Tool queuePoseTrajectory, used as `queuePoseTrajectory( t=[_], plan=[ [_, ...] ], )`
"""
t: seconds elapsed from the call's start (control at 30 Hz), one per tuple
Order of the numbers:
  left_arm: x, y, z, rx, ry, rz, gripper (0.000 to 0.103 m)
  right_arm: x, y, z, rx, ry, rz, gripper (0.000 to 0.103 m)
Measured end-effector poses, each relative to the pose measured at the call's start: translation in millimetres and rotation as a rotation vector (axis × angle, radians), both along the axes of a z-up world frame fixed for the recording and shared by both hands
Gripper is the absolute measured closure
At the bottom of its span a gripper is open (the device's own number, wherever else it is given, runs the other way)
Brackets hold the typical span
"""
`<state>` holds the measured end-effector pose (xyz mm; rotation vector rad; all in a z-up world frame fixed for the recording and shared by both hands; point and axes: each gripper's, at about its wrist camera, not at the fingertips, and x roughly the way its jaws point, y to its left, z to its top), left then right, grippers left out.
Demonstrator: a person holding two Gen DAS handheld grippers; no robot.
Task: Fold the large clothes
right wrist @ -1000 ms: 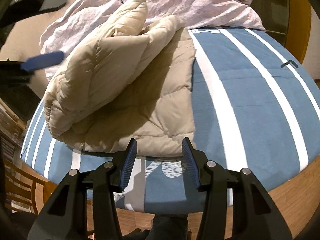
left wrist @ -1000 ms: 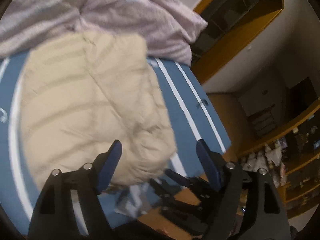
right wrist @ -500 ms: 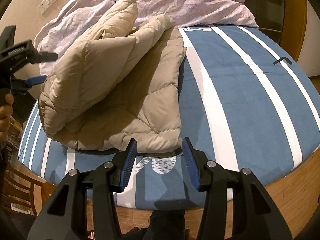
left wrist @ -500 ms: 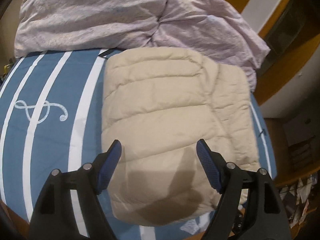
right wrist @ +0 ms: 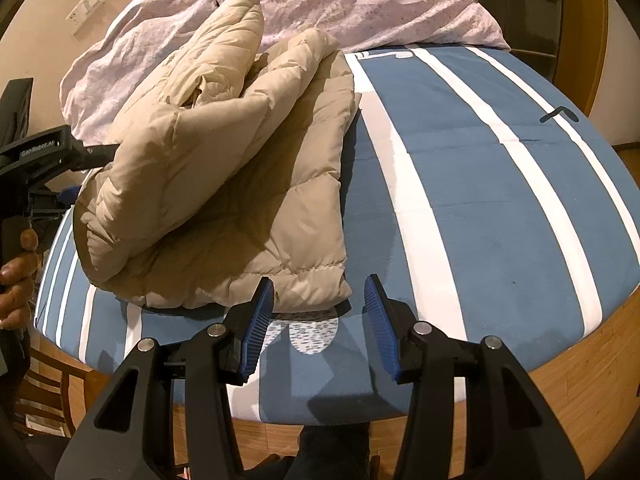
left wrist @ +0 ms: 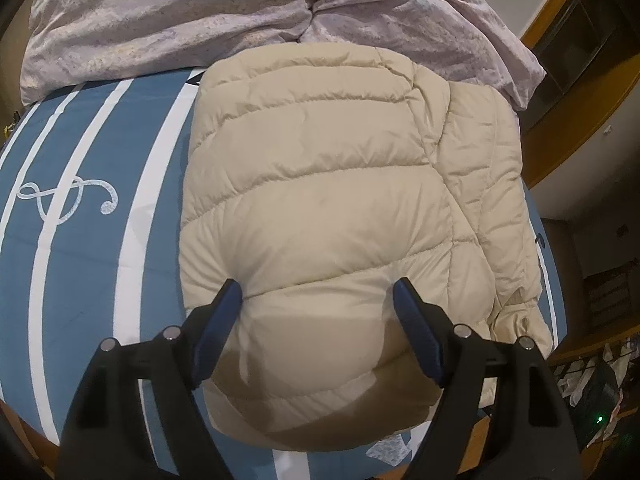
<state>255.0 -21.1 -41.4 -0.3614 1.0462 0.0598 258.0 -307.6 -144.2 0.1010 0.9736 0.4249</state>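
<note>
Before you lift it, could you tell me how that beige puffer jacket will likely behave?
The jacket looks puffy and quilted, so probably light and squashy. Its loosely stacked folds would likely flop open if lifted by one edge. The smooth shell may slip.

Part of the bed (right wrist: 500, 208) is covered by the folded beige jacket (right wrist: 224, 184). The tips of the left tongs (right wrist: 86, 172) are hidden behind the jacket's left edge. The person's hand (right wrist: 16, 276) is cut off by the frame's left edge.

Bed (right wrist: 500, 208) with blue, white-striped cover and crumpled lilac duvet (left wrist: 180, 20) at its head; beige wall with switch plate (right wrist: 85, 9); wooden floor (right wrist: 580, 392); dark wood-framed shelving (left wrist: 576, 56).
</note>
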Motion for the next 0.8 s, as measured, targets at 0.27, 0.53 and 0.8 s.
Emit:
queuePoseTrajectory(
  t=[0.27,0.53,0.8],
  plan=[
    [-1,-18,-11,0.013,0.015,-0.046,0.025,5,-6,8,0.005,-0.018,-0.03,0.054],
    [-1,-36,-22,0.035,0.024,-0.088,0.024,20,-21,57,0.087,-0.114,-0.082,0.054],
    [-1,-49,-27,0.065,0.022,-0.122,0.023,26,14,76,0.101,-0.161,0.046,0.071]
  ],
)
